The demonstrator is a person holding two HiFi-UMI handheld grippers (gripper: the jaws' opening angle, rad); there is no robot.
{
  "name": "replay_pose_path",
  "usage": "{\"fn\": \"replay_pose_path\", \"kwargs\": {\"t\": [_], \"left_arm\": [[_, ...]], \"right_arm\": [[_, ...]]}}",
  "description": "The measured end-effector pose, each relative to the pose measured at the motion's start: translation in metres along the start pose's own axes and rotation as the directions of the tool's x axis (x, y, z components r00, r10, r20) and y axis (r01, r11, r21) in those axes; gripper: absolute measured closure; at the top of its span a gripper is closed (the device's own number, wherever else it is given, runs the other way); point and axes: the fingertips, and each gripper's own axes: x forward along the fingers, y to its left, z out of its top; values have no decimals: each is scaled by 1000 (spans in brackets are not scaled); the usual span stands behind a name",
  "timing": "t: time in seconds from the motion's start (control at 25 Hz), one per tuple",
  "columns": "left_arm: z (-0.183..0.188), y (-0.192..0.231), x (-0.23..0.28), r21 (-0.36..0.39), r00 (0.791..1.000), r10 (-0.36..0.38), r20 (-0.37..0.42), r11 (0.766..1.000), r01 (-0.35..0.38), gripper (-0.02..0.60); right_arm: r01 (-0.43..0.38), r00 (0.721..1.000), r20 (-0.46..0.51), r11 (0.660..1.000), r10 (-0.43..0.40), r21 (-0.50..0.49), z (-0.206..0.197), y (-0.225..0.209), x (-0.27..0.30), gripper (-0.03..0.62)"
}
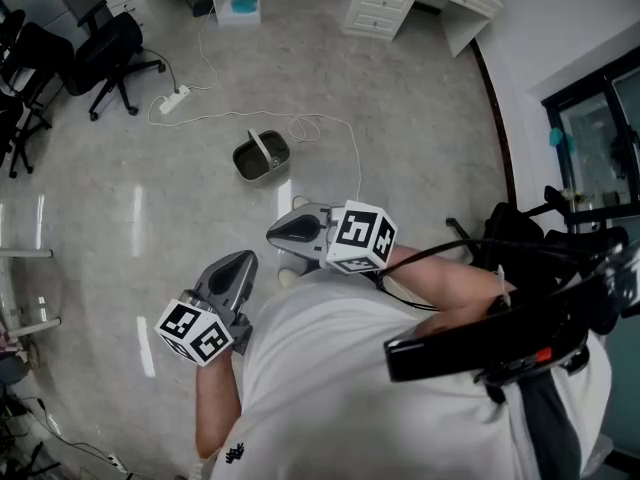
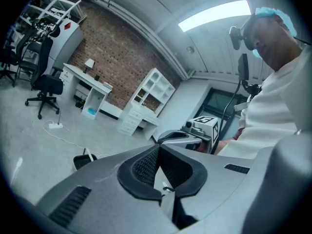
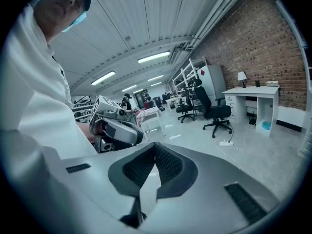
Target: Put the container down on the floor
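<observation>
The container [image 1: 262, 157] is a dark grey bucket with a pale handle. It stands upright on the floor ahead of the person, and it also shows low at the left in the left gripper view [image 2: 84, 160]. Both grippers are held near the person's chest, well above and short of it. My left gripper [image 1: 243, 261] is shut with nothing between its jaws [image 2: 157, 148]. My right gripper [image 1: 276, 233] is also shut and empty [image 3: 155, 148]. Each gripper shows in the other's view: the right gripper [image 2: 179, 137] and the left gripper [image 3: 118, 130].
A white power strip [image 1: 174, 99] and its cable [image 1: 335, 126] lie on the floor by the container. Black office chairs [image 1: 112, 56] stand at the left. White desks and a drawer unit [image 1: 385, 0] line the far wall, with a blue bin [image 1: 244, 4] under one.
</observation>
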Motion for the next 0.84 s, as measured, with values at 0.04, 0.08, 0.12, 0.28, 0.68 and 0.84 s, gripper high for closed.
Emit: {"fn": "replay_pose_path", "kwargs": {"t": [0.04, 0.08, 0.12, 0.28, 0.68, 0.84], "left_arm": [[-1, 1, 1, -1, 1000, 1, -1, 1000, -1, 572], [-3, 1, 1, -3, 1000, 1, -3, 1000, -1, 572], [-4, 1, 2, -4, 1000, 3, -6, 1000, -3, 572], [-7, 3, 3, -2, 1000, -3, -11, 1000, 3, 572], [-5, 2, 11, -4, 1000, -18, -23, 1000, 18, 572], [-6, 6, 17, -2, 1000, -15, -25, 1000, 15, 572]], "right_arm": [[-1, 1000, 1, 1000, 1, -3, 0, 0, 0, 577], [-1, 1000, 1, 1000, 1, -5, 0, 0, -1, 577], [0, 1000, 0, 1000, 0, -6, -1, 0, -1, 577], [4, 1000, -2, 1000, -4, -7, -2, -1, 0, 577], [18, 1000, -9, 1000, -18, -8, -4, -3, -4, 577], [17, 1000, -14, 1000, -18, -20, -7, -9, -5, 577]]}}
